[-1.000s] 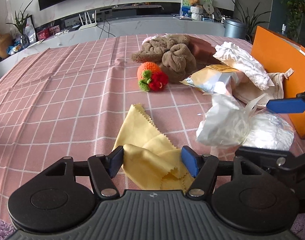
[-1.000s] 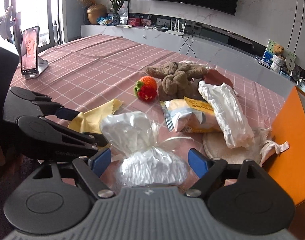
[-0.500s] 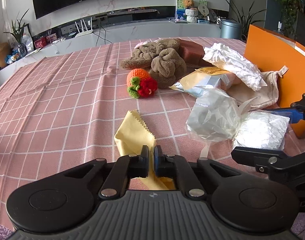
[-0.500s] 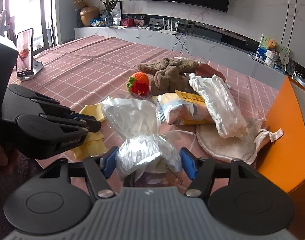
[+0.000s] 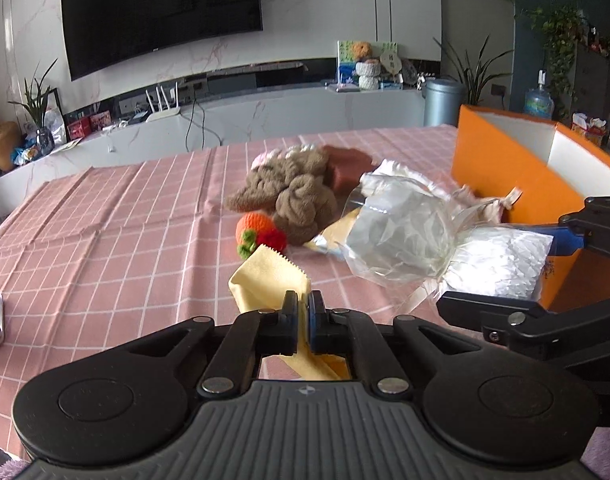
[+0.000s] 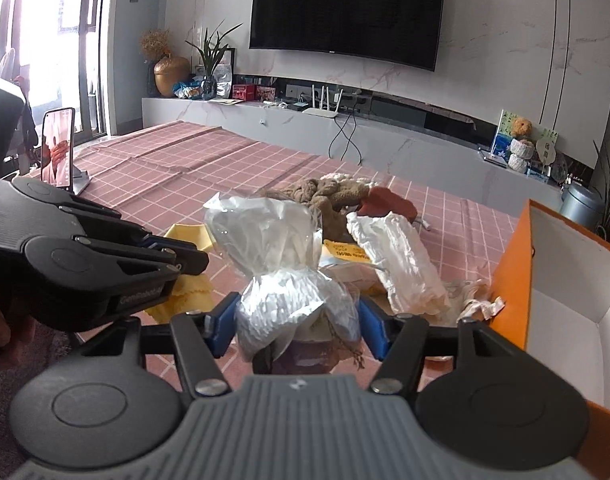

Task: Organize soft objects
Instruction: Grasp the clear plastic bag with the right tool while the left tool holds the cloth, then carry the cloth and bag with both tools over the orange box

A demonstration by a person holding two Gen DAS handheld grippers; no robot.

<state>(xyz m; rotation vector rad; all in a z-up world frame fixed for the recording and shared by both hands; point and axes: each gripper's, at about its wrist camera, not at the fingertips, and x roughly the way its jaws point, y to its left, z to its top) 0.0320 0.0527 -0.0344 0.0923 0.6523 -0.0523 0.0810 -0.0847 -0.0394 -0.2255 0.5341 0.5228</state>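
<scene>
Grippers clamped a yellow zigzag-edged cloth (image 5: 265, 280) and crinkly clear plastic bag (image 6: 281, 276) beside the orange box (image 6: 513, 264), where slippery film risked sliding free.

A home living room is indicated by a wall-mounted television (image 6: 347, 10), a marble media console (image 6: 345, 128), houseplants (image 6: 213, 56) and a cloth-covered table (image 5: 105, 248).

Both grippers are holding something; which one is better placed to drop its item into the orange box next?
Right, probably. The right gripper, gripping the clear plastic bag, sits beside the open orange box. The left gripper, pinching the yellow cloth, is farther away.
</scene>
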